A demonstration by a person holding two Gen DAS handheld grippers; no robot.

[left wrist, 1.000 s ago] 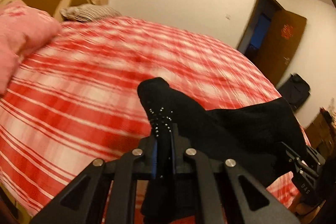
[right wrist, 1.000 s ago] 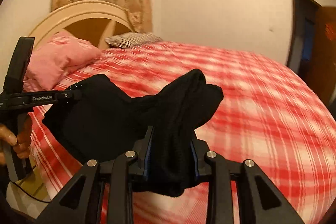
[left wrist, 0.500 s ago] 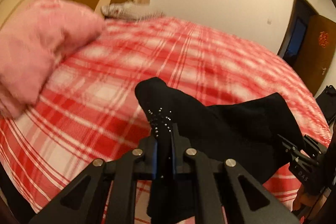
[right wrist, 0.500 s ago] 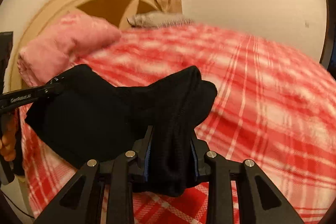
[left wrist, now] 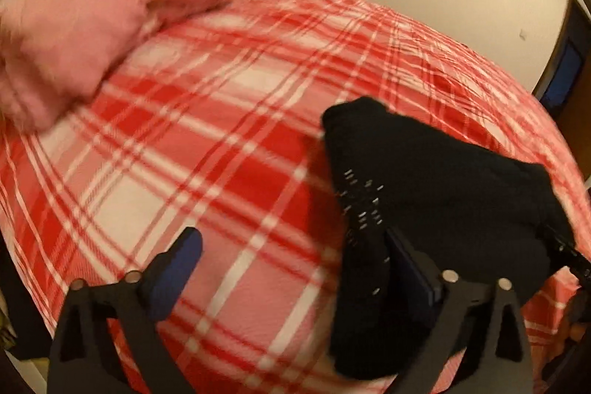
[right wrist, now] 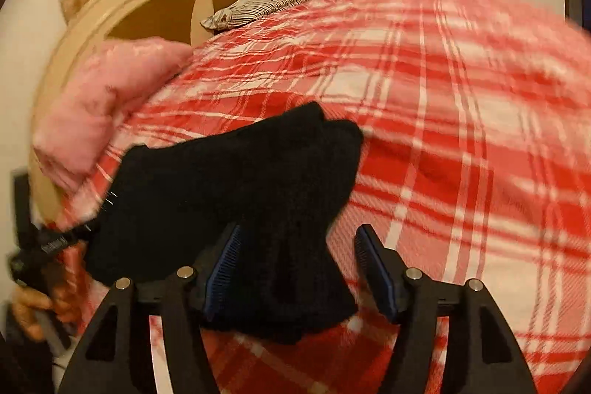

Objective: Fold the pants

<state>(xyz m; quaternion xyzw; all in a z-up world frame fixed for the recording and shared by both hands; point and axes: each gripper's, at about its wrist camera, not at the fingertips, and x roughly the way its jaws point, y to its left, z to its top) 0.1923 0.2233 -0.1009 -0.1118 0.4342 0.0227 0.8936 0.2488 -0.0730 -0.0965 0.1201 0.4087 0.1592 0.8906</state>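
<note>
The black pants lie bunched low over the red plaid bed; a patch of small silver studs shows on them. My left gripper is open, and the cloth drapes against its right finger only. In the right wrist view the pants hang loose between the spread fingers of my open right gripper, resting on the left pad. The left gripper shows there at the far left, held by a hand. The image is motion-blurred.
A pink folded blanket sits at the head of the bed by the round beige headboard. A striped pillow lies behind it. A dark doorway is at the far right. The plaid cover stretches to the right.
Both grippers have opened and let go of the pants. Both views have dropped closer to the bed and swung toward the headboard.
</note>
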